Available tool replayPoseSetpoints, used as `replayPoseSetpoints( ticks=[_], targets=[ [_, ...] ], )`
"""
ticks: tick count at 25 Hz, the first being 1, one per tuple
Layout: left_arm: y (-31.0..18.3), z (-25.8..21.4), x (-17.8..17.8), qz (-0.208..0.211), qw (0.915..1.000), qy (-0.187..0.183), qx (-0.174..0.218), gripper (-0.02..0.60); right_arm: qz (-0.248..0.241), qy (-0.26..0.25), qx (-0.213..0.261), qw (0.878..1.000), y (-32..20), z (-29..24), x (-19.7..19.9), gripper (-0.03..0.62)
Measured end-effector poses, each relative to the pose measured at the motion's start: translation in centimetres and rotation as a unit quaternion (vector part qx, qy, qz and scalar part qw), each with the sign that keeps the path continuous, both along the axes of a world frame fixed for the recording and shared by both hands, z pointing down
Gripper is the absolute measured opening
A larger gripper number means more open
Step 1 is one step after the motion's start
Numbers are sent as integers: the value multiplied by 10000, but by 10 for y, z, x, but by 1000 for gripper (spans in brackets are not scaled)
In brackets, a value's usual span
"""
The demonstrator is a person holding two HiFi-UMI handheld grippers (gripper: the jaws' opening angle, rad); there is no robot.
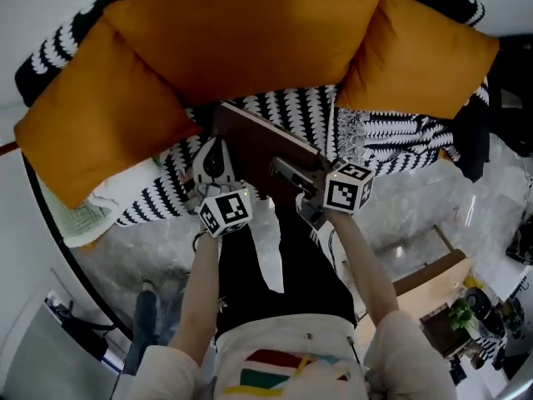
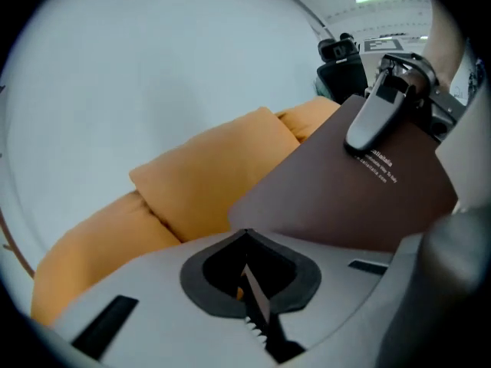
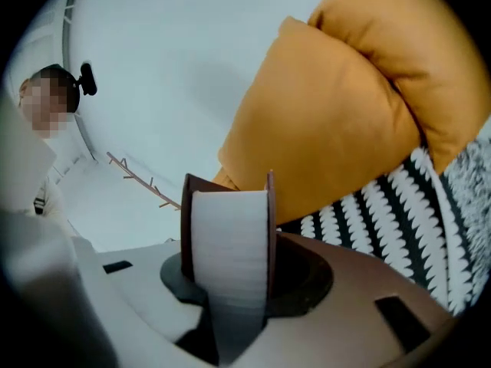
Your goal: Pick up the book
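A brown-covered book (image 1: 258, 140) hangs tilted in the air in front of the sofa, held from both sides. My left gripper (image 1: 212, 169) is at its left edge. In the left gripper view the brown cover (image 2: 360, 198) runs down into my jaws (image 2: 252, 286), which are shut on a thin edge of it. My right gripper (image 1: 289, 173) clamps the book's near right part. In the right gripper view the thick white page block (image 3: 230, 236) fills the gap between the pads, with a cover on each side. The right gripper's upper finger (image 2: 376, 113) lies on the cover.
Three orange cushions (image 1: 241, 32) lean on a black-and-white zigzag throw (image 1: 383, 132) behind the book. A pale folded cloth (image 1: 87, 211) lies at the left. Marble floor (image 1: 416, 215) and a wooden side table (image 1: 433, 277) lie to the right. My legs are below the grippers.
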State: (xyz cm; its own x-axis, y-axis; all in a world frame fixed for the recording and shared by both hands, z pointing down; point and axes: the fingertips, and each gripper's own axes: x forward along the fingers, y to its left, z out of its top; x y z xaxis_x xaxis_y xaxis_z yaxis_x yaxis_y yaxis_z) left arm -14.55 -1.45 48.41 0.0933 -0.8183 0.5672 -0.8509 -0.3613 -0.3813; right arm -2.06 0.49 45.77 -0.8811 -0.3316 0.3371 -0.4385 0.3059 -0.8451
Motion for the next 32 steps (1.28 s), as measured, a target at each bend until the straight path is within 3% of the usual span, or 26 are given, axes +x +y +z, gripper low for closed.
replayPoseSetpoints(
  ticks=[3, 6, 10, 13, 18, 21, 24, 28, 32],
  targets=[
    [-10, -66, 5, 156, 9992, 117, 363, 5, 343, 372, 651, 9966, -17, -72, 11, 150],
    [-4, -137, 17, 127, 9982, 296, 512, 5, 678, 961, 1440, 9826, -12, -154, 26, 150],
    [-31, -240, 46, 171, 9902, 734, 1178, 5, 1070, 1833, 2752, 9377, -31, -254, 53, 152],
    [-28, -291, 75, 536, 9854, 877, 1361, 5, 1305, 2211, 3289, 9088, -21, -304, 66, 152],
    [-13, -331, 117, 1069, 9761, 1216, 1449, 5, 1760, 2329, 3565, 8875, 9, -340, 77, 152],
    [-26, -356, 123, 1239, 9692, 1134, 1799, 5, 1894, 2264, 3804, 8764, 8, -352, 77, 152],
    [-27, -382, 116, 1130, 9627, 1169, 2164, 5, 1902, 2093, 3976, 8729, 11, -362, 76, 152],
    [-22, -406, 102, 841, 9591, 1252, 2396, 5, 1858, 2231, 4141, 8627, 14, -368, 76, 152],
    [-15, -416, 92, 687, 9566, 1266, 2533, 5, 1770, 2182, 4129, 8664, 17, -368, 72, 152]
  ],
)
